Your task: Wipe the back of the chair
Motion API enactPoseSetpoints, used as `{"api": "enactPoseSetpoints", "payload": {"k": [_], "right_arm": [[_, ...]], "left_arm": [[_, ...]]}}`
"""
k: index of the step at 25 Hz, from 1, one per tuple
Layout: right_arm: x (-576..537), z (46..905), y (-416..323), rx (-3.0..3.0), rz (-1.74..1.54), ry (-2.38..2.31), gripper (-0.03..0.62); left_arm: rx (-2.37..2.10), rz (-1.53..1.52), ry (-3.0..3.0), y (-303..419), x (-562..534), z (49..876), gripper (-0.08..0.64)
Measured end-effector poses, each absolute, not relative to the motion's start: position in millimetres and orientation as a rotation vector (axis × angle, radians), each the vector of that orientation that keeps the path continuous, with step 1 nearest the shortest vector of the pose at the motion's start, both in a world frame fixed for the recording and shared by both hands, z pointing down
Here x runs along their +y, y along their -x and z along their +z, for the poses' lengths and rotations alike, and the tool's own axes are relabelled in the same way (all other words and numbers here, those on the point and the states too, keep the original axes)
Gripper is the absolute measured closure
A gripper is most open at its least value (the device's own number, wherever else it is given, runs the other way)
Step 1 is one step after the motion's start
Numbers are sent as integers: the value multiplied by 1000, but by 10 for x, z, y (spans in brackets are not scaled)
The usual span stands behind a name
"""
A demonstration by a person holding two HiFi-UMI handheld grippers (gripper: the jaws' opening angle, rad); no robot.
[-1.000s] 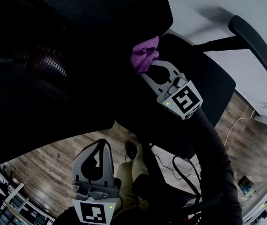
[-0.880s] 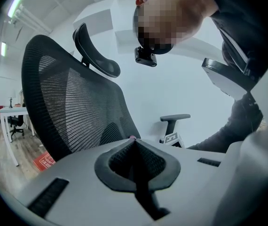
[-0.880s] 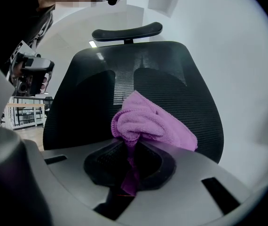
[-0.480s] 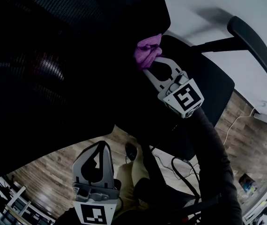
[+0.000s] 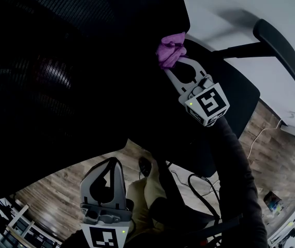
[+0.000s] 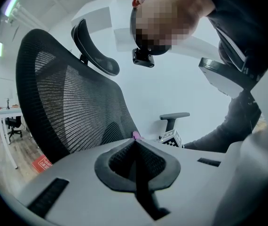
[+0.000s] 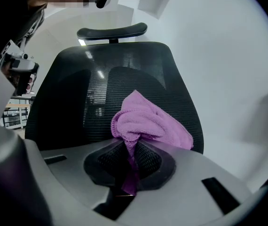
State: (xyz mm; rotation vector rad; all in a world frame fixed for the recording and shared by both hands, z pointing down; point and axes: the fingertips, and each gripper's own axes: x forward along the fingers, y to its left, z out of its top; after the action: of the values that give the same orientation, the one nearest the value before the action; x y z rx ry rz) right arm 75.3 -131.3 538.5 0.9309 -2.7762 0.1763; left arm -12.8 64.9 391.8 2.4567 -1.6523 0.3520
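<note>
The black mesh chair back (image 5: 80, 50) fills the upper left of the head view, and its headrest (image 7: 111, 32) tops it in the right gripper view. My right gripper (image 5: 174, 63) is shut on a purple cloth (image 5: 171, 48) and holds it against the chair back's right side. In the right gripper view the cloth (image 7: 145, 121) bunches out of the jaws in front of the mesh (image 7: 120, 88). My left gripper (image 5: 111, 161) hangs low, away from the chair, shut with nothing in it. From the left gripper view the chair back (image 6: 73, 107) is seen edge-on.
The chair's armrest (image 5: 277, 45) juts out at the upper right, with the seat (image 5: 230, 102) below it. Wood floor (image 5: 54, 190) and loose cables (image 5: 199, 185) lie beneath. A white desk (image 6: 7, 112) stands far left in the left gripper view.
My right gripper has slid the purple cloth up and to the right along the chair back's edge. The left gripper has stayed almost still.
</note>
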Motion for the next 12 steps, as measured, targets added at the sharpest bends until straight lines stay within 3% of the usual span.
{"api": "enactPoseSetpoints", "payload": {"k": [12], "right_arm": [[-1523, 5376, -925, -2763, 178, -1024, 548]], "left_arm": [[-1643, 366, -2471, 97, 602, 3901, 551]]}}
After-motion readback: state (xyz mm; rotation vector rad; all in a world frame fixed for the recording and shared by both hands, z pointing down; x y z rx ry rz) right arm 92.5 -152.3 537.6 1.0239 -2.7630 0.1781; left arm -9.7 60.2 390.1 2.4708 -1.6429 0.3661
